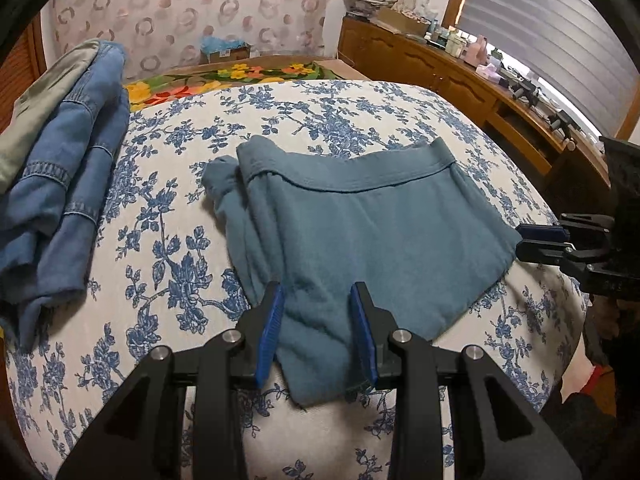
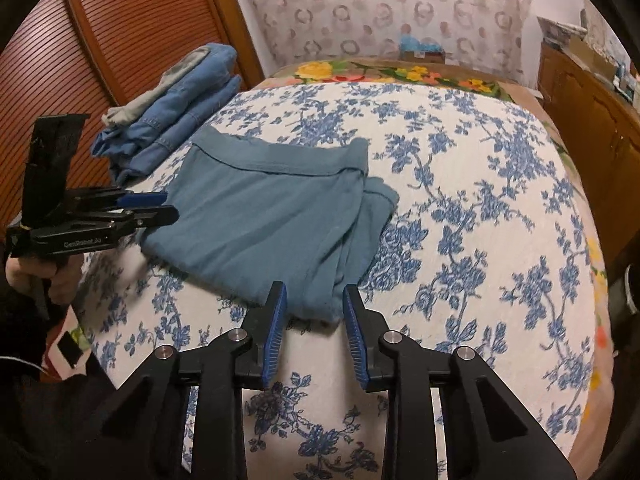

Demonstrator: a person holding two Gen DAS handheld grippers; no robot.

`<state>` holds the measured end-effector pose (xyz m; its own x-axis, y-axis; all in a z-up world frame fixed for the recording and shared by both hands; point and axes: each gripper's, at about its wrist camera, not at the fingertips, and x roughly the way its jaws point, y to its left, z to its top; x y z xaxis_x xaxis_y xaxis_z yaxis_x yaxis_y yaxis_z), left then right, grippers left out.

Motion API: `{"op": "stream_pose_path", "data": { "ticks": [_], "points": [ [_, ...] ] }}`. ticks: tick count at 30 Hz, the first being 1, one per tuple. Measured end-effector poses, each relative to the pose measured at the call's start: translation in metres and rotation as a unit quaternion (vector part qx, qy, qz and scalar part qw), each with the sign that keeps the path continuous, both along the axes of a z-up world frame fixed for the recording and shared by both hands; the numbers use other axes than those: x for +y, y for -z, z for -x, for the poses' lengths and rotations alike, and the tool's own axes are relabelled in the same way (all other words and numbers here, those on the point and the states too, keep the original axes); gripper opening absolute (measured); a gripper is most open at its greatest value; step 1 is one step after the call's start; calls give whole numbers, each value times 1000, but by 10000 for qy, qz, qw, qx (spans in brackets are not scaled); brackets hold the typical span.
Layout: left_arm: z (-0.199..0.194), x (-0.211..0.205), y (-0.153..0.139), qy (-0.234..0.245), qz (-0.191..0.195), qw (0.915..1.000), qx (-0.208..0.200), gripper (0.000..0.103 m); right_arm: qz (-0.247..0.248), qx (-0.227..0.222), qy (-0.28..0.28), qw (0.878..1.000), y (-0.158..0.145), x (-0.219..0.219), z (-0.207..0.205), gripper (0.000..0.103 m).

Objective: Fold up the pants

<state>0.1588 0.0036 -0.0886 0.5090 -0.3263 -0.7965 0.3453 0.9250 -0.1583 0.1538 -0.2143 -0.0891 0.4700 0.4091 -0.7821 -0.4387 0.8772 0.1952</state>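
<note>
Teal pants point(image 1: 360, 236) lie folded into a compact rectangle on the floral bedspread point(image 1: 192, 264), waistband at the far side. My left gripper point(image 1: 318, 300) is open, its blue pads on either side of the pants' near corner, just above the cloth. In the right wrist view the pants point(image 2: 264, 224) lie ahead and left. My right gripper point(image 2: 315, 300) is open at their near corner, holding nothing. The left gripper also shows in the right wrist view point(image 2: 170, 206) at the pants' left edge, and the right gripper shows in the left wrist view point(image 1: 524, 240) at their right edge.
A stack of folded jeans and a grey garment point(image 1: 60, 168) sits at the bed's far left, also in the right wrist view point(image 2: 172, 116). A wooden dresser point(image 1: 460, 76) with clutter runs along the right. A slatted wooden door point(image 2: 100, 32) stands left.
</note>
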Motion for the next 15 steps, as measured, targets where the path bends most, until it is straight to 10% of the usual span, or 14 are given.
{"op": "stream_pose_path", "data": {
  "ticks": [8, 15],
  "points": [
    [-1, 1, 5, -22, -1, 10000, -53, 39, -154, 23, -49, 9999, -1, -4, 4, 2],
    [1, 1, 6, -40, 40, 9999, -112, 41, -63, -75, 328, 9994, -3, -30, 11, 0]
  ]
}}
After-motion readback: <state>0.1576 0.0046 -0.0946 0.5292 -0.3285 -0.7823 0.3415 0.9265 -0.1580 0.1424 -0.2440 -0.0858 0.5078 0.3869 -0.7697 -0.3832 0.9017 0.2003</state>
